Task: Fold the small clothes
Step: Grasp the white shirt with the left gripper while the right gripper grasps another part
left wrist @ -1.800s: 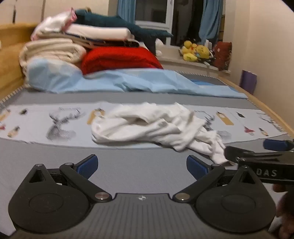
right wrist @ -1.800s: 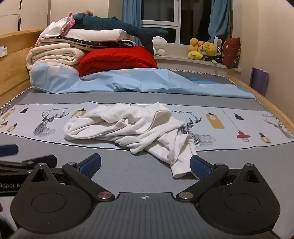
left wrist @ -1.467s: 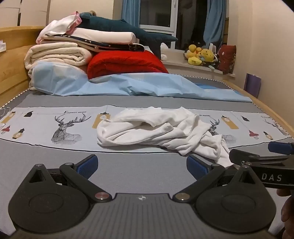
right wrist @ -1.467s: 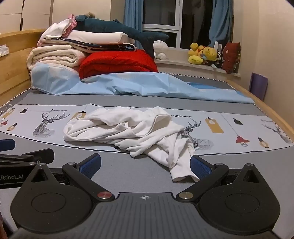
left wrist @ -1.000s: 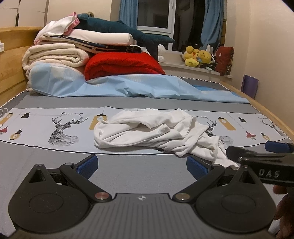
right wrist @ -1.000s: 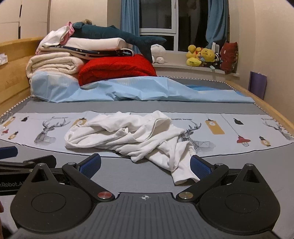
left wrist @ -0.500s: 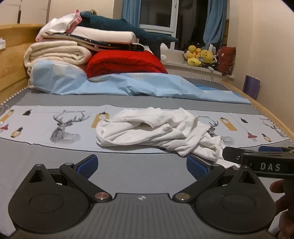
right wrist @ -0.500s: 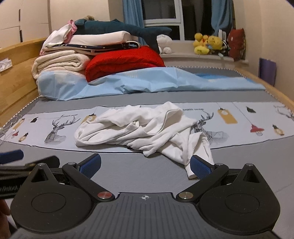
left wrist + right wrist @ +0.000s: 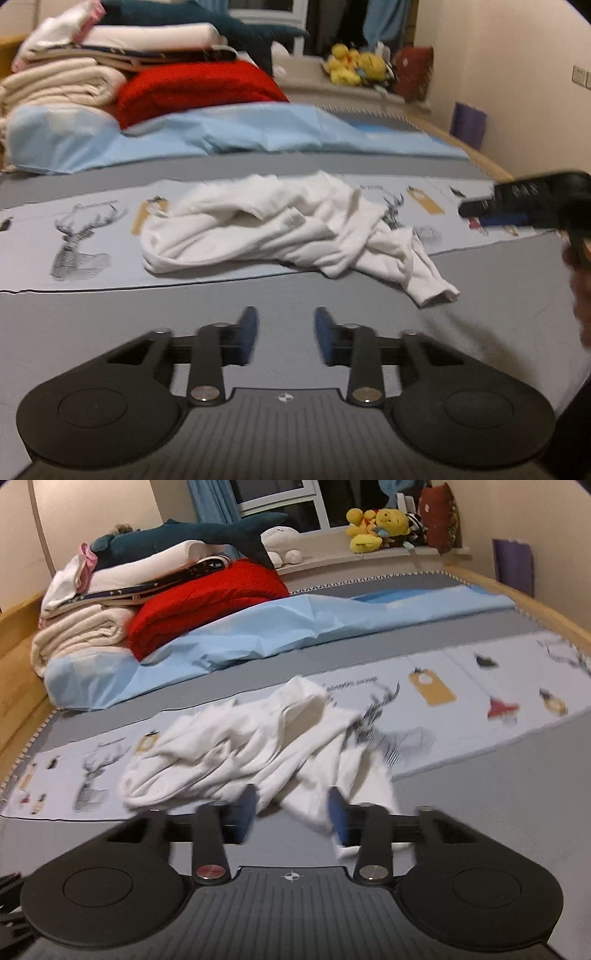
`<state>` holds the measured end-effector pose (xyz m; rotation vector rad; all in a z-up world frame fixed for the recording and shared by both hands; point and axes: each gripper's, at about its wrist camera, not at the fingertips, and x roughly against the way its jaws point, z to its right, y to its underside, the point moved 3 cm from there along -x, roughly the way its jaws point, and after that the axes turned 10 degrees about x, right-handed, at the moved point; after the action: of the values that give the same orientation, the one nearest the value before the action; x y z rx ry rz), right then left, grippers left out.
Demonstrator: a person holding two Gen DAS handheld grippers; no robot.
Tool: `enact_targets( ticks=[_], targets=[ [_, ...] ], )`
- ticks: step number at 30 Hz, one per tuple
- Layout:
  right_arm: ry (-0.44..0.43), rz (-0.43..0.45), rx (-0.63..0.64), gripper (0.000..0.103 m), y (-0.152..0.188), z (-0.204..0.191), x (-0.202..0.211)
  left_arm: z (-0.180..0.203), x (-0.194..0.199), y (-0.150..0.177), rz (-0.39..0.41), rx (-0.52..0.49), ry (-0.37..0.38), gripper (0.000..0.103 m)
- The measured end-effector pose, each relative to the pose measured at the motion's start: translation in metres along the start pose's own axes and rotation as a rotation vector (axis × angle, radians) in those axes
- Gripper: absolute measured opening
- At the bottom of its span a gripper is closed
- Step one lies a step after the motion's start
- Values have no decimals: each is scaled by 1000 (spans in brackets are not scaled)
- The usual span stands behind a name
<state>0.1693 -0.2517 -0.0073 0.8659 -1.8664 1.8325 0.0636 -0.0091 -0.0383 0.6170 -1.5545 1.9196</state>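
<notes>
A crumpled white garment (image 9: 280,229) lies on the printed strip of the grey bed cover (image 9: 110,332), with one sleeve end trailing toward the near right. My left gripper (image 9: 284,334) hovers over bare grey cover just short of the garment; its jaws are closing with nothing between them. In the right wrist view the same garment (image 9: 258,749) fills the middle, and my right gripper (image 9: 291,812) is at its near edge. Its jaws are closing with a fold of white cloth between the blue pads, and no pinch shows. The right gripper (image 9: 517,206) also shows at the left view's right edge, held by a hand.
A light blue sheet (image 9: 295,627) lies across the bed behind the garment. Folded blankets, a red quilt (image 9: 207,602) and a plush shark are stacked at the back left. Soft toys (image 9: 376,528) sit on the windowsill. Wooden bed rails run along both sides.
Both grippers' jaws have narrowed from wide open. The right gripper has moved in over the garment's near edge and rolled. The left gripper has tipped down and come closer to the cloth.
</notes>
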Motion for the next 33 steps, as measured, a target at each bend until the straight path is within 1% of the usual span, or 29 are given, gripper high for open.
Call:
enact_targets(
  ticks=[1,2,5,9,11,14,17,18,19,21,23,24,25,26,29,31,33],
  targets=[
    [11,-6,11,36,-6,7,-11,2,-6,-3,0,-15,6,20],
    [9,-17,17,36,-10,13,-24,3,-12,-5,-11,-26,12,20],
    [-34,-84,29,37,-13,27,-66,8,-35,-17,-5,-72,10,20],
    [-86,-170,100,37,-8,20,-106,9,-78,-39,-21,-96,1,20],
    [-78,-199,128,37,-5,18,-118,8,-103,-53,-30,-81,-8,20],
    [-83,-231,108,37,-4,22,-133,5,-141,-78,-23,-35,-15,20],
    [-80,-262,139,36,-2,19,-149,6,-180,-102,-32,16,-27,24],
    [-75,-272,150,32,-1,20,-153,7,-190,-107,-38,24,-37,30],
    [-67,-284,156,25,0,21,-157,9,-201,-111,-46,36,-41,39],
    [-77,-299,145,17,2,24,-165,13,-220,-116,-75,49,-25,47],
    [-85,-309,143,11,3,25,-168,17,-234,-114,-106,31,-17,47],
    [-85,-311,152,9,3,25,-169,17,-239,-114,-114,7,-20,30],
    [-87,-310,160,8,3,25,-169,14,-241,-114,-132,-10,-19,14],
    [-87,-308,162,8,1,26,-168,8,-241,-114,-146,-24,-27,13],
    [-69,-289,147,6,-5,36,-163,-23,-214,-117,-111,-69,-70,11],
    [-41,-279,119,6,-9,48,-158,-56,-189,-118,-99,-71,-121,11],
    [-13,-269,95,5,-11,61,-152,-101,-161,-120,-94,-59,-192,11]
  ],
)
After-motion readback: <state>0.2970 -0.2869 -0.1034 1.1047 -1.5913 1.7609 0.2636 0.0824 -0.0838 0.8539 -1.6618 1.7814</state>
